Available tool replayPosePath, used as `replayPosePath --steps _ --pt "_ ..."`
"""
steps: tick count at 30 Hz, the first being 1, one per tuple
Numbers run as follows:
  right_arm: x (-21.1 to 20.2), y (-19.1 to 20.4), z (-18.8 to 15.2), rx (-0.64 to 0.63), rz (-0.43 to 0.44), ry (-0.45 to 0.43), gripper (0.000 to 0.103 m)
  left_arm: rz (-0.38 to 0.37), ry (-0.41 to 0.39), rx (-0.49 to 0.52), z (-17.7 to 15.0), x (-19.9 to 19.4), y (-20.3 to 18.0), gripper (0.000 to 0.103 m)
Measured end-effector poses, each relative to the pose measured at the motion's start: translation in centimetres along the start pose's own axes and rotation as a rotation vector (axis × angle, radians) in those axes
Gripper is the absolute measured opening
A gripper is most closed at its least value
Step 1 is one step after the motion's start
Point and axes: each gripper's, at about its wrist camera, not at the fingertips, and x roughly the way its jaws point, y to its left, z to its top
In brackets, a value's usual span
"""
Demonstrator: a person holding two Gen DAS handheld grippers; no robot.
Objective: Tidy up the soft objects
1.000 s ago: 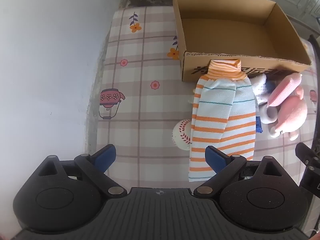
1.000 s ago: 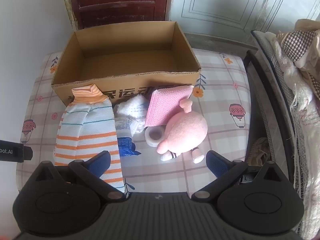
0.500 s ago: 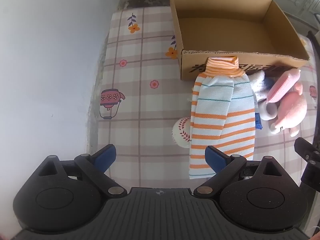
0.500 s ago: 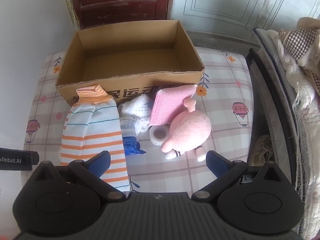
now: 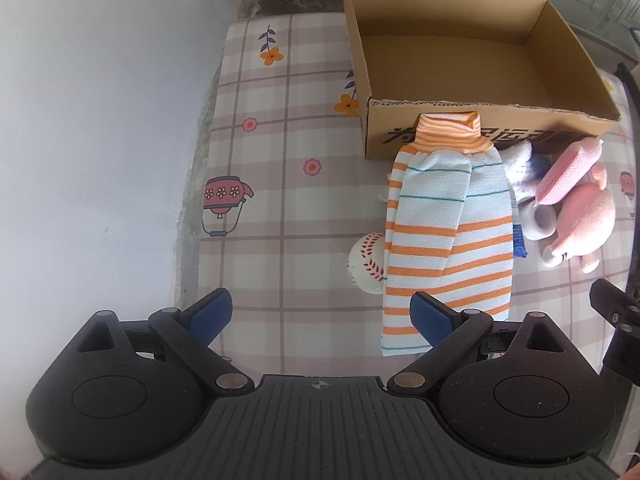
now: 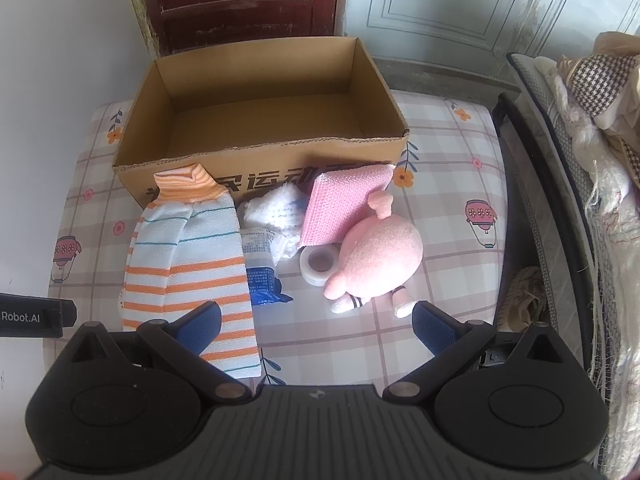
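An orange-and-white striped cloth (image 5: 448, 236) (image 6: 188, 272) lies on the checked tablecloth, its cuff leaning on an open cardboard box (image 5: 452, 124) (image 6: 264, 156) with nothing inside. Right of it sit a white fluffy cloth (image 6: 276, 210), a pink knitted pad (image 6: 340, 204) and a pink plush toy (image 6: 378, 260) (image 5: 584, 216). A baseball (image 5: 366, 262) peeks from under the cloth's left edge. My left gripper (image 5: 322, 314) is open above the table, its right finger over the cloth's lower end. My right gripper (image 6: 318, 322) is open, short of the plush toy.
A tape roll (image 6: 318, 260) and a blue-white packet (image 6: 260, 280) lie among the soft things. A white wall (image 5: 100, 120) borders the table on the left. A dark chair frame (image 6: 532, 184) with piled fabric (image 6: 592, 92) stands to the right. A door (image 6: 248, 0) is behind the box.
Both grippers have drawn back and risen slightly, so the box and objects sit a little farther off. Nothing on the table has moved; both grippers stay open.
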Motion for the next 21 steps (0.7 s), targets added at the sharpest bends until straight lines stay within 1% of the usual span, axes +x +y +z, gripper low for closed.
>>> replayPosePath --steps 21 --pt "-0.17 0.23 0.21 -0.003 0.001 -0.002 0.103 0.009 -0.004 0.001 -0.04 -0.1 -0.06 0.096"
